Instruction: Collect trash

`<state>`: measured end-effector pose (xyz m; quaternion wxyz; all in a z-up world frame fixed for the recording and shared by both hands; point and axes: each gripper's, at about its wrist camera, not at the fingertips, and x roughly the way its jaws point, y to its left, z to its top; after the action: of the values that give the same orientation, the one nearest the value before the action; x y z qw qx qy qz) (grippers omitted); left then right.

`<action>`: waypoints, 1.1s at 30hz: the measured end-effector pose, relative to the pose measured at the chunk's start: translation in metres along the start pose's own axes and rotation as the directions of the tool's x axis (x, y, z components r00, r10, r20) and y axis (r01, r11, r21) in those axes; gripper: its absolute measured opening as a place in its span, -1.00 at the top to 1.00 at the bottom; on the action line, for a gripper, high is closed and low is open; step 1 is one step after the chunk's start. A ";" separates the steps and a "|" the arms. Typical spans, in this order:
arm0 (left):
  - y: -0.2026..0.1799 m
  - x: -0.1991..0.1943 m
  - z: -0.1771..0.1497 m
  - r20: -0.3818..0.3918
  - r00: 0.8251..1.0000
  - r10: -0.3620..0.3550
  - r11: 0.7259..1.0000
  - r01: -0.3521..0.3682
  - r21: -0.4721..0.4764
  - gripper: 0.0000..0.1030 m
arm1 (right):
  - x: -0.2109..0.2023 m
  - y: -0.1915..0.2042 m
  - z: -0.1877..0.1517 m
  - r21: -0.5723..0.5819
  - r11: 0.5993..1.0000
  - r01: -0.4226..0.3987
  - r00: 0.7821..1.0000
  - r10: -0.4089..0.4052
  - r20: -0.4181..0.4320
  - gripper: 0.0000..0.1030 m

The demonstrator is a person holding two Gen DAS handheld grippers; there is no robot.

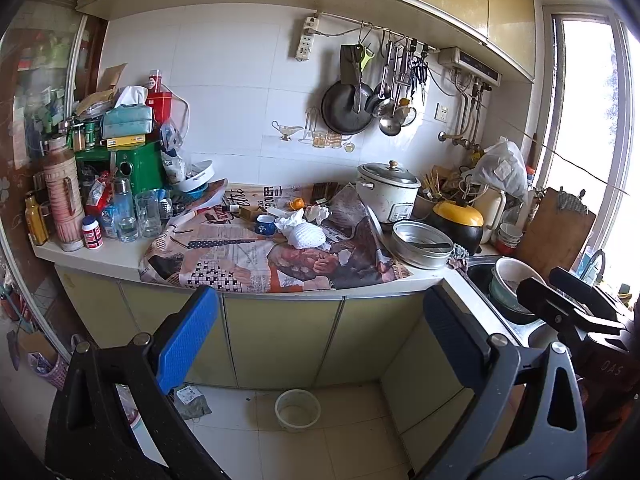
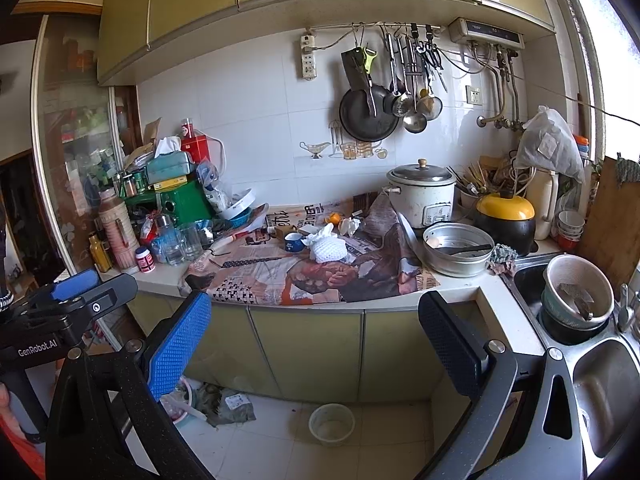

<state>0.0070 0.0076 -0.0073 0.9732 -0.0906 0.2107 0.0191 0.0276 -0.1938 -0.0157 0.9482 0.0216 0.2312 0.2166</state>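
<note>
Both grippers, left gripper (image 1: 320, 340) and right gripper (image 2: 316, 344), are hanging spread, holding nothing; the crumpled white tissue (image 1: 291, 219) on the tabletop (image 1: 100, 254) is probably featherlight and soft, so pinch its bunched top.

A crumpled white tissue (image 1: 295, 217) is lying on the newspaper-covered counter, touching a white foam fruit net (image 1: 307, 235) just in front. Another crumpled wad (image 1: 317, 213) is sitting behind, near an orange peel (image 1: 298, 203).
</note>
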 end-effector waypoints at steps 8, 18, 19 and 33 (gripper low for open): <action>0.005 0.006 -0.001 -0.004 1.000 -0.002 1.000 0.002 -0.004 -0.99 | 0.005 0.005 0.002 -0.004 1.000 -0.004 1.000 0.004 -0.003 -1.00; 0.011 0.018 -0.002 -0.014 1.000 -0.007 1.000 0.007 -0.008 -0.99 | 0.007 0.007 0.004 -0.004 1.000 -0.011 1.000 0.011 -0.003 -1.00; 0.013 0.020 -0.003 -0.015 1.000 -0.009 1.000 0.009 -0.008 -0.99 | 0.008 0.008 0.004 -0.004 1.000 -0.011 1.000 0.011 -0.003 -1.00; 0.012 0.020 0.001 -0.019 1.000 -0.007 1.000 0.007 0.000 -0.99 | 0.006 0.011 0.007 -0.023 0.999 -0.029 1.000 0.029 -0.007 -1.00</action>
<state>0.0250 0.0191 -0.0163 0.9711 -0.0917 0.2196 0.0148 0.0312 -0.1812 -0.0107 0.9443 0.0132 0.2316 0.2333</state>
